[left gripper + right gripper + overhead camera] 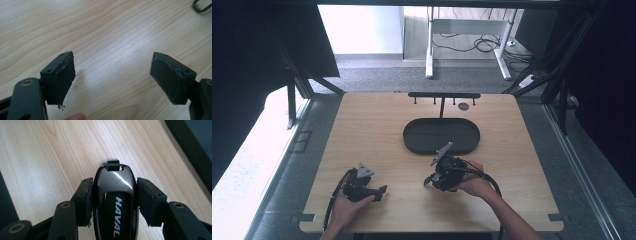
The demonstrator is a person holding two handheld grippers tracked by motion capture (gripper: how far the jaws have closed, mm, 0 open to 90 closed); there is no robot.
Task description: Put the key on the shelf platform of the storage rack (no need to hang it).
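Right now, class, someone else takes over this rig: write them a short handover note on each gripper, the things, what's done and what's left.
Right gripper: shut on the black HAVAL key fob, held above the wooden table, near the black oval tray.
Left gripper: open, holding nothing, low over bare table.
Done: fob gripped by its sides.
Left: probably carry it to the tray or the hook rack behind it; destination is a guess.

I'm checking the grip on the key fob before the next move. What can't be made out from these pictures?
- Key fob: its lower end is cut off by the bottom edge of the right gripper view; in the high view it is too small, hidden by the right gripper.
- Round thing by the rack: too small to identify.
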